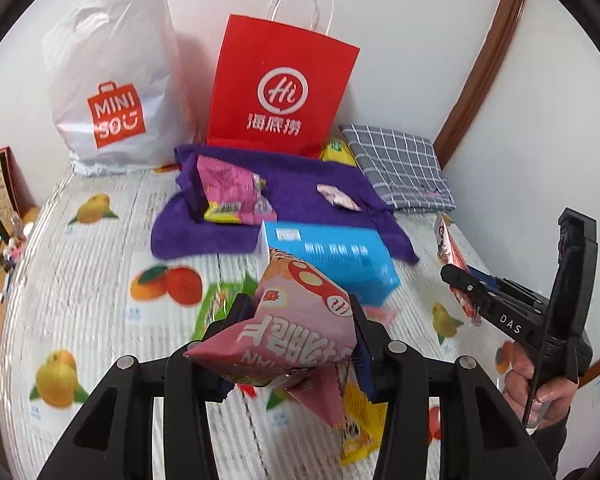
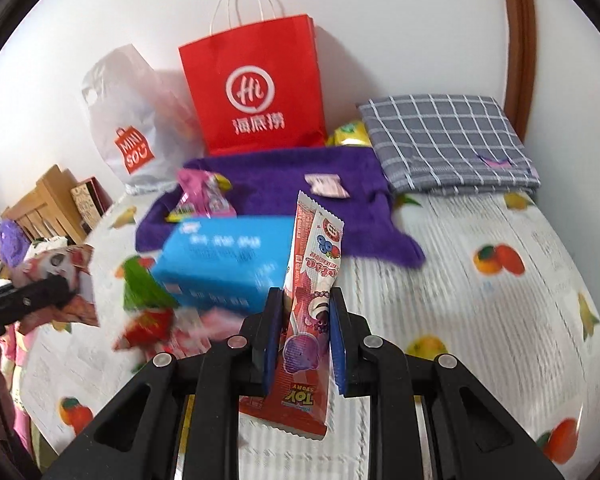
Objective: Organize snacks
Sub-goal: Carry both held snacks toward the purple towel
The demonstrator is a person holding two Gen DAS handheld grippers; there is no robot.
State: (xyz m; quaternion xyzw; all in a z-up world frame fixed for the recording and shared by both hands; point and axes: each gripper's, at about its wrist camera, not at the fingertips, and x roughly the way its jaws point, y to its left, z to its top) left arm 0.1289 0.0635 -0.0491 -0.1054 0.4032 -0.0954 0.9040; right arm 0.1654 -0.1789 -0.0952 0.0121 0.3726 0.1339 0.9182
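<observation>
Left claw (image 1: 300, 320) grips a pink packet (image 1: 296, 320); right claw (image 2: 304, 320) pinches a lollipop wrapper (image 2: 312, 280); both hang above the desk (image 2: 480, 320); beyond, red bag (image 2: 256, 92); keep grips firm, release over its mouth.

A puffy pink snack bag (image 1: 296, 332) hangs clamped and tilted above the table, while a slim red lollipop packet (image 2: 312, 312) stands upright, gripped mid-length.

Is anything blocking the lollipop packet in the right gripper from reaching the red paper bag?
The blue box and purple towel lie low between the red lollipop packet and red paper bag; nothing visible blocks above.
</observation>
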